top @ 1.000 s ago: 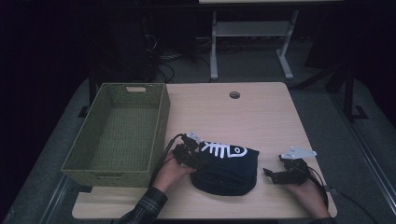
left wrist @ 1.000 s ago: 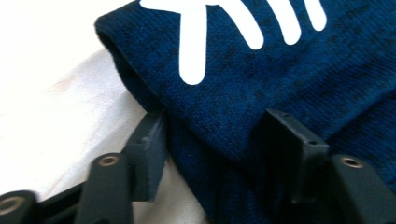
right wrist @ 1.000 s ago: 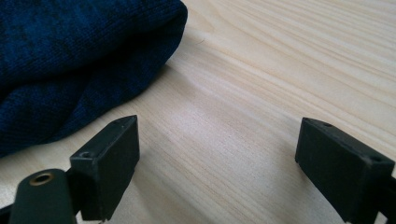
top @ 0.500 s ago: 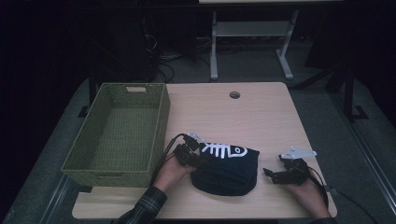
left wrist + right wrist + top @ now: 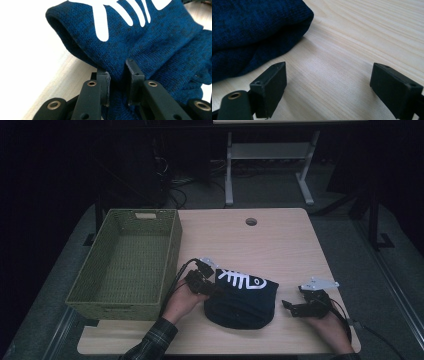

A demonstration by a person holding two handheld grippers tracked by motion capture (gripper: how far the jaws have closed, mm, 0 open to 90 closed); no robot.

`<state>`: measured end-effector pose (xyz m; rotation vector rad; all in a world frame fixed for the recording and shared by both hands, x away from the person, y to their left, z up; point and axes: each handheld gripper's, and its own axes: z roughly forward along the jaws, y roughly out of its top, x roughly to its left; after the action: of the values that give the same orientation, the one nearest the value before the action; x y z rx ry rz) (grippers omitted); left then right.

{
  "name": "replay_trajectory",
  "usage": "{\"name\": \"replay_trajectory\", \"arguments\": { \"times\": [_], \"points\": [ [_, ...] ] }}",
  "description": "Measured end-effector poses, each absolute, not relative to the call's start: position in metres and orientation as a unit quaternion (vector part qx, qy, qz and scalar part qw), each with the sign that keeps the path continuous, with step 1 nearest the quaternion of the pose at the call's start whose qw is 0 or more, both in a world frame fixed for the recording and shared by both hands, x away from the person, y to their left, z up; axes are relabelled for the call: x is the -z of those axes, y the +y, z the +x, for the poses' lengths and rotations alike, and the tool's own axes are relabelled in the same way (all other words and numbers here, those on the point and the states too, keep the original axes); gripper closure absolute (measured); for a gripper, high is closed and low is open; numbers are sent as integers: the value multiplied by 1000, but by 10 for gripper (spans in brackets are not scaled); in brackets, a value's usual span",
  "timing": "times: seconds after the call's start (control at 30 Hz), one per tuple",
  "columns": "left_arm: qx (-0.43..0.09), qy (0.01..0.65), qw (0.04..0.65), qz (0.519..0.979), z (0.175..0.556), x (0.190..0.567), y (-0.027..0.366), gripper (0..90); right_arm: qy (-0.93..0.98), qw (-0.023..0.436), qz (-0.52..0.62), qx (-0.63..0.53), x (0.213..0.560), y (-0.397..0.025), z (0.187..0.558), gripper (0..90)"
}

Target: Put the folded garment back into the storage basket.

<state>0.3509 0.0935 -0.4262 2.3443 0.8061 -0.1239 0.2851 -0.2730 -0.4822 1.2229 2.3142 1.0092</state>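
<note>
Left gripper view: left hand-held gripper (image 5: 117,82) pinches the navy beanie (image 5: 140,37); right hand-held gripper (image 5: 329,85) gapes wide, empty.

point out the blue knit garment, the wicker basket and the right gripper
blue knit garment (image 5: 240,302): high view, on the plain dark cloth below the white print.
wicker basket (image 5: 175,247): high view, on its right wall.
right gripper (image 5: 328,82): right gripper view, midway between its spread fingers.

folded navy sweater (image 5: 242,302), white fishbone print
</note>
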Motion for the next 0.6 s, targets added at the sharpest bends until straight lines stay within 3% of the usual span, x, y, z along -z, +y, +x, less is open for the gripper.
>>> {"name": "replay_trajectory", "arguments": {
  "times": [0.6],
  "points": [
    [17, 257, 311, 915, 352, 369, 89, 766, 811, 168, 434, -355, 482, -273, 285, 136]
  ]
}}
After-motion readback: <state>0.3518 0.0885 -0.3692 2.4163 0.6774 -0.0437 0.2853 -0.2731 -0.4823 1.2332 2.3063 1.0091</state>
